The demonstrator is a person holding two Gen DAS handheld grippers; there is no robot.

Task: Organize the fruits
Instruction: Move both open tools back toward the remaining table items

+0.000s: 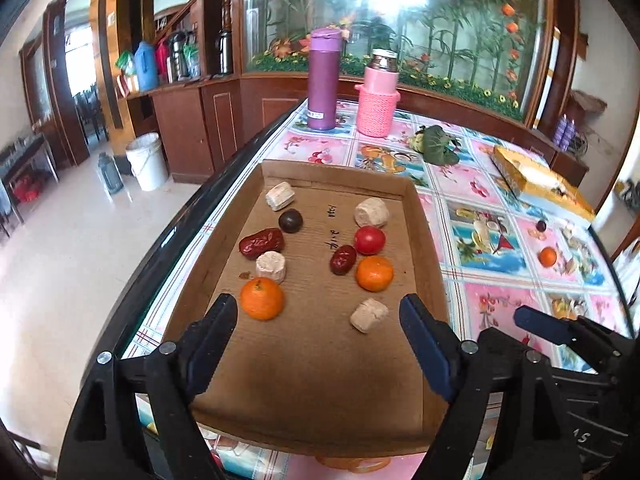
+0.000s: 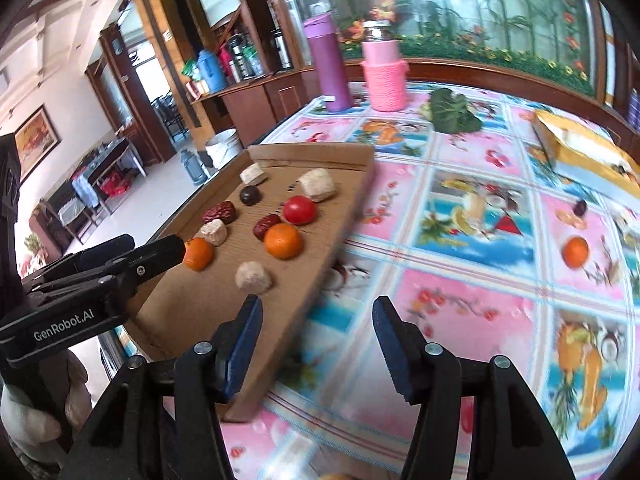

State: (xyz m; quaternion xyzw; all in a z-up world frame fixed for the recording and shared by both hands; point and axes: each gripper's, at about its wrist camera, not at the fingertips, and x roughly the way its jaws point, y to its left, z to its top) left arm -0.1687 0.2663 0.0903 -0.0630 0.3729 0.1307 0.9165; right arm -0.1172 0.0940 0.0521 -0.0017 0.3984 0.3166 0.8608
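Left gripper, bottom centre of the left wrist view: fingers wide apart, nothing between them, over the near end of the shallow brown cardboard tray. Right gripper, bottom centre of the right wrist view: fingers apart, empty, above the tray's near right edge and the pink fruit-print tablecloth. In the tray: two small round oranges, a red cherry tomato, wrinkled red dates, pale cylindrical pieces. One small orange lies apart at the right on the cloth. Far end: tall purple bottle.
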